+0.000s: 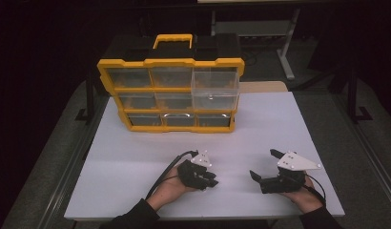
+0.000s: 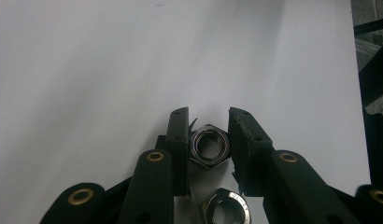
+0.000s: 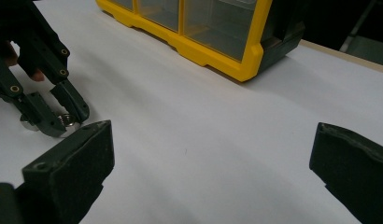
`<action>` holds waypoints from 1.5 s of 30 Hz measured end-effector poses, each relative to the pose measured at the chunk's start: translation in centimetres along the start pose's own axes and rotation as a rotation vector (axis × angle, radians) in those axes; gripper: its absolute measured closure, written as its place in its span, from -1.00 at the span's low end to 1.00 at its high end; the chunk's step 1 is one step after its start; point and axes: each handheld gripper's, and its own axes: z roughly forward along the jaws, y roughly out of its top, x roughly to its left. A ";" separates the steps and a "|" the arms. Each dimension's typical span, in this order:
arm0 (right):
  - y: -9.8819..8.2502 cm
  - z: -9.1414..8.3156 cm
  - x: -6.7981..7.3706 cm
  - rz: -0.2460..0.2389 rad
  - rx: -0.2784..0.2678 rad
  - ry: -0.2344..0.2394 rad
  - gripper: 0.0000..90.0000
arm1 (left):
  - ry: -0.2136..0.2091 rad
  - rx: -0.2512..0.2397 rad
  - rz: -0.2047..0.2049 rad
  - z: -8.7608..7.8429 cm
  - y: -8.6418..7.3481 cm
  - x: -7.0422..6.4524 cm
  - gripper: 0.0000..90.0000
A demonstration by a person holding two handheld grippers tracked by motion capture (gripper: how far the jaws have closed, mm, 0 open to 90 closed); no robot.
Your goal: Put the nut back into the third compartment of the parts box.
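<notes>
A steel hex nut (image 2: 208,147) lies flat on the white table (image 2: 87,70) between the black pads of my left gripper (image 2: 208,122), which press on both its sides. A second hex nut (image 2: 225,207) rests just behind it, between the jaw arms. From above, the left gripper (image 1: 213,180) sits low on the table at front centre, held by a hand. The right gripper view catches the left gripper (image 3: 68,122) and its nut (image 3: 66,120) at far left. My right gripper (image 1: 262,163) (image 3: 213,140) rests to the right, jaws wide open with nothing between them.
A yellow parts organizer (image 1: 170,95) (image 3: 203,51) with clear drawers stands upright at the back of the table. Its upper right drawer (image 1: 215,88) is pulled out towards me. Bare white tabletop (image 1: 136,157) lies between the organizer and both hands.
</notes>
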 end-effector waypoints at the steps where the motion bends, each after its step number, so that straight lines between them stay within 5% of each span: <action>1: 0.0 0.0 0.0 0.001 0.000 0.000 -1.00 | -0.003 -0.001 -0.004 -0.1 0.0 0.0 0.57; 25: 0.0 0.1 0.1 -0.005 0.007 0.005 -1.00 | -0.055 -0.046 -0.032 -2.6 0.9 0.6 0.57; 45: 0.1 0.0 0.1 0.006 0.000 -0.002 -1.00 | -0.078 -0.058 -0.013 -6.4 2.6 0.5 0.57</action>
